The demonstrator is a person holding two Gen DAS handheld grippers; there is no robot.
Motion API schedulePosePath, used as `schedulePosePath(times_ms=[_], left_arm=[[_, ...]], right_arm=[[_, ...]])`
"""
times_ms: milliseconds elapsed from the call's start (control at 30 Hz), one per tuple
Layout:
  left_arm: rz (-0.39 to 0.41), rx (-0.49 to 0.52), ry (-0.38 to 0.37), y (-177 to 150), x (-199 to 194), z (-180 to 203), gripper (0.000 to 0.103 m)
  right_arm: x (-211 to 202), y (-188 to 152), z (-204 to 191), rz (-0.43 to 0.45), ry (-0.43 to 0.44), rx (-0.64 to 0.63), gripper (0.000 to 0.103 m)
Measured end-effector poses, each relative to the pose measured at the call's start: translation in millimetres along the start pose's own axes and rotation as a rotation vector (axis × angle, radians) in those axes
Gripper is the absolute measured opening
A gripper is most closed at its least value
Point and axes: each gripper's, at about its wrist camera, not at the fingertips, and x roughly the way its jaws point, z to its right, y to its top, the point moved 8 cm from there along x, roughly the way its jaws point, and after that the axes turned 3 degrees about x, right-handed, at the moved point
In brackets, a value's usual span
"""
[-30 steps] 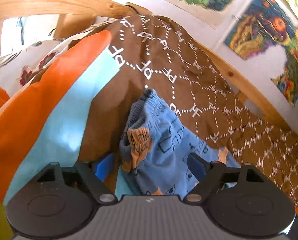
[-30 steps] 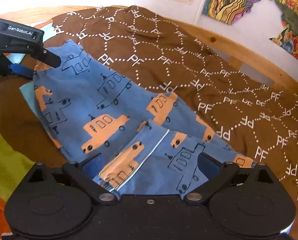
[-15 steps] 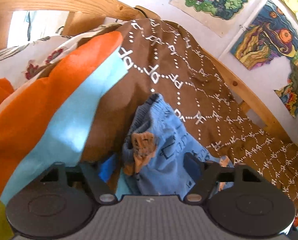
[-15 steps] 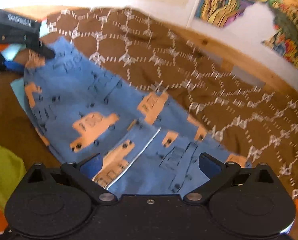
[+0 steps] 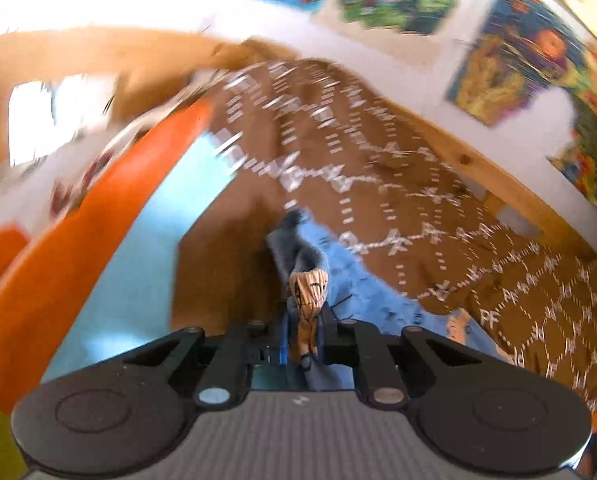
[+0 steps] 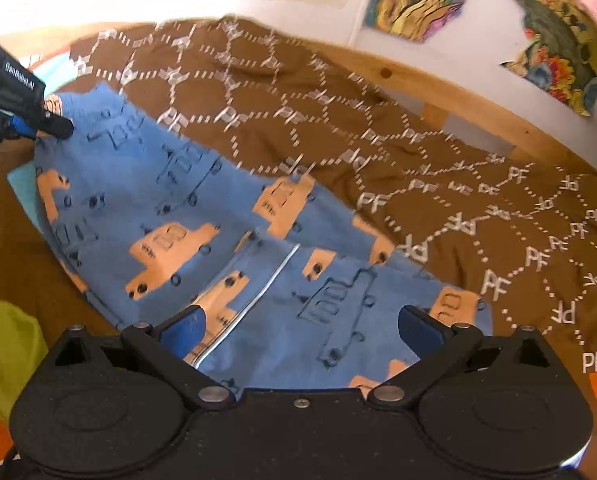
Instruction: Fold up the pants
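Although a grasp has begun, no fold is seen yet: the blue cotton pants with orange truck print (image 6: 202, 208) are spread nearly flat on the brown quilt with white PF lettering (image 6: 438, 168), so the whole folding is judged left to do. Nearest, the right gripper (image 6: 300, 326) is held wide open over the near end of the pants, with nothing pinched. Farther left, the left gripper (image 5: 303, 332) is closing on a bunched edge of the pants, cloth squeezed between its blue pads (image 5: 283, 340). Far behind, a wooden bed rail (image 6: 450, 92) and wall posters are seen. Compared with a second ago, the left jaws were wide apart around loose cloth; the right gripper is unchanged.
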Motion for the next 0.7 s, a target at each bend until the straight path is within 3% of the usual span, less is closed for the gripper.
schedulePosePath(times_ms=[133,267,400,567,667,700], left_arm=[[0.04,0.16,-0.025,10.1,-18.2,49.0,0.014],[0.087,0.366,-0.123,9.0,-34.2,121.2,0.014],[0.101,0.541,-0.278,-11.9,-46.1,193.7,0.014],[0.036,0.663,-0.428,-58.4,-38.4,264.3,0.015],[-0.026,0.734,-0.446,-96.3,-22.2,293.8,0.028],[-0.034,0.757,-0.451,-109.0,-17.8,299.3,0.039]], right_arm=[[-17.6,3.5,27.0,0.039,-0.014,0.069,0.102],[-35.2,1.6,61.0,0.07,-0.039,0.131,0.102],[-51.0,-3.4,101.3,0.088,-0.076,0.177,0.102],[-71.8,-22.4,156.0,0.077,-0.194,0.151,0.102],[-81.9,-37.0,188.0,0.057,-0.266,0.171,0.102],[-84.6,-41.5,196.5,0.05,-0.28,0.182,0.102]])
